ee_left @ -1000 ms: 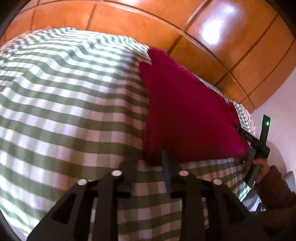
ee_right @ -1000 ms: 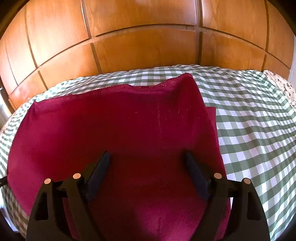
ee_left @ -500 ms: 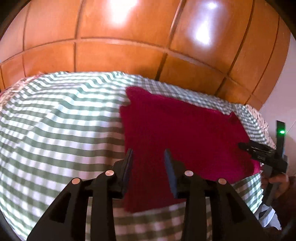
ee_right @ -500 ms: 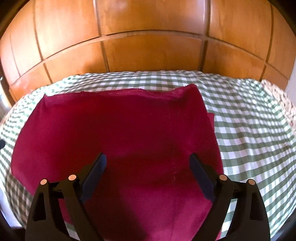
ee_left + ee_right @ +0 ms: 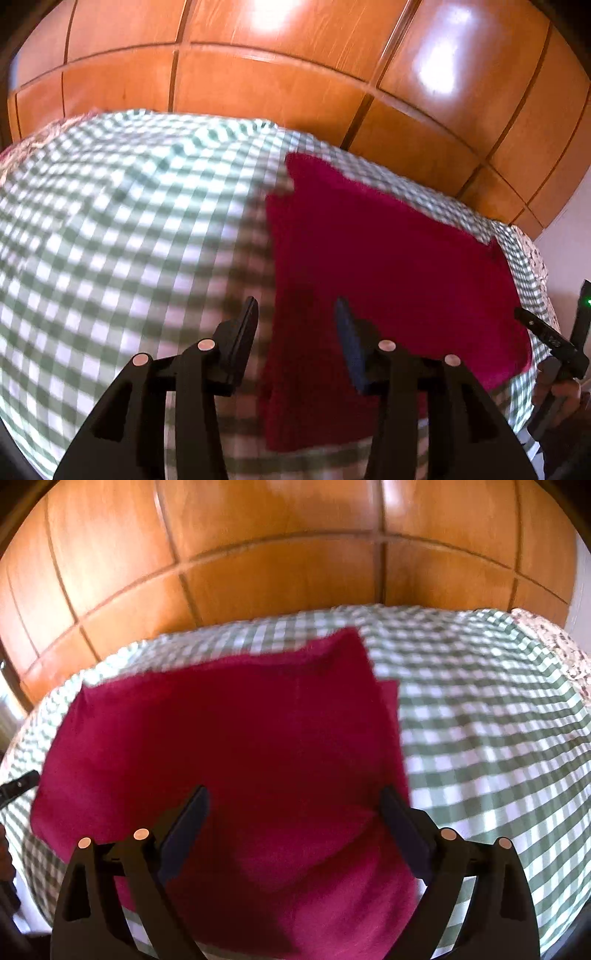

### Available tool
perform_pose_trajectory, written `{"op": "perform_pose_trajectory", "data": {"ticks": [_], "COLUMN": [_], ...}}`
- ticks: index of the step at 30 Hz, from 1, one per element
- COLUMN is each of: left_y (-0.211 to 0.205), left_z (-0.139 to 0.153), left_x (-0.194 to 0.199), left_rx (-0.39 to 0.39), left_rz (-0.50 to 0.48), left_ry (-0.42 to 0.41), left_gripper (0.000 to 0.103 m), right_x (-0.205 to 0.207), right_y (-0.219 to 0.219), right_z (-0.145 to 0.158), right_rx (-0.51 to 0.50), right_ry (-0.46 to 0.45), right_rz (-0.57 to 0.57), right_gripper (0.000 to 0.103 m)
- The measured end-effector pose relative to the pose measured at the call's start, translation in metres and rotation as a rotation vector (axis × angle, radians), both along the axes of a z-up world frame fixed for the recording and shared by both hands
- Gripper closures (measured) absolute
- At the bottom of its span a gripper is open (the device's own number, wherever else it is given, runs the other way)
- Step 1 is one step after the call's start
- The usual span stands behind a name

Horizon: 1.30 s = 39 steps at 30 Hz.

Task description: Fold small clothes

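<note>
A crimson cloth [image 5: 388, 266] lies folded flat on a green-and-white checked cover [image 5: 110, 229]. A lower layer peeks out along its edge. My left gripper [image 5: 295, 325] is open and empty, raised over the cloth's near left edge. My right gripper [image 5: 295, 812] is wide open and empty above the same cloth [image 5: 229, 746], near its near right part. The right gripper also shows at the right edge of the left wrist view [image 5: 550, 343], held in a hand.
A glossy wooden panelled wall [image 5: 277, 81] stands right behind the cover. The checked cover [image 5: 480, 716] spreads to the right of the cloth. A floral patterned fabric [image 5: 554, 642] shows at the cover's far right corner.
Both grippers have lifted and drawn back from the cloth, so more wall shows. The left jaws have opened wider. The cloth lies as before.
</note>
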<state>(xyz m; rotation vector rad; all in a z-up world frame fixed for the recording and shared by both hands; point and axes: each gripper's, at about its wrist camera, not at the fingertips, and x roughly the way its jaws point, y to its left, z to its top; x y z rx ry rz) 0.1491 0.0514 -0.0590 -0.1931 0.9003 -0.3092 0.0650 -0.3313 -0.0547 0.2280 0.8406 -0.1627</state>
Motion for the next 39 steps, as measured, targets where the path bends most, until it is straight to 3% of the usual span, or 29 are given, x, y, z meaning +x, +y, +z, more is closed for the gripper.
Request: {"op": "perform_pose_trajectory", "data": {"ticks": [4,12,15,17,22,30,33,35,39], "left_y": [-0.017,-0.045,-0.039,-0.036,-0.033,-0.040,-0.051,-0.050,-0.045], "left_z": [0.000,-0.018,-0.036,-0.042,-0.039,-0.006,-0.022,-0.042,-0.031], "left_x": [0.028,0.057,0.068,0.070,0.060,0.023,0.027,0.033,0.030], "left_rx": [0.014,0.116,0.089,0.061,0.037,0.060,0.116,0.096,0.087], "left_rz": [0.002,0.024,0.053,0.064,0.094,0.091,0.078,0.084,0.107], "left_ry": [0.006,0.058,0.105,0.108,0.096,-0.045,0.018,0.061,0.074], "left_gripper": [0.051,0.051,0.047,0.045,0.045,0.048,0.047,0.043,0.045], "right_x": [0.013,0.057,0.066,0.065,0.062,0.057,0.057,0.058,0.059], "right_y": [-0.023,-0.052,-0.073,-0.077,-0.077,-0.078,-0.083,-0.084,-0.083], "right_z": [0.006,-0.019,-0.047,-0.050,-0.050,-0.049,-0.052,-0.052,-0.049], "right_rx": [0.026,0.032,0.144,0.165,0.166,0.209,0.242,0.256,0.258], "right_ry": [-0.011,0.051,0.090,0.062,0.049,0.023,0.015,0.018,0.039], "right_rz": [-0.076,-0.188,-0.239,-0.248,-0.239,-0.240,-0.236,-0.236,-0.238], "right_gripper": [0.011,0.011,0.010,0.010,0.010,0.008,0.007,0.007,0.007]}}
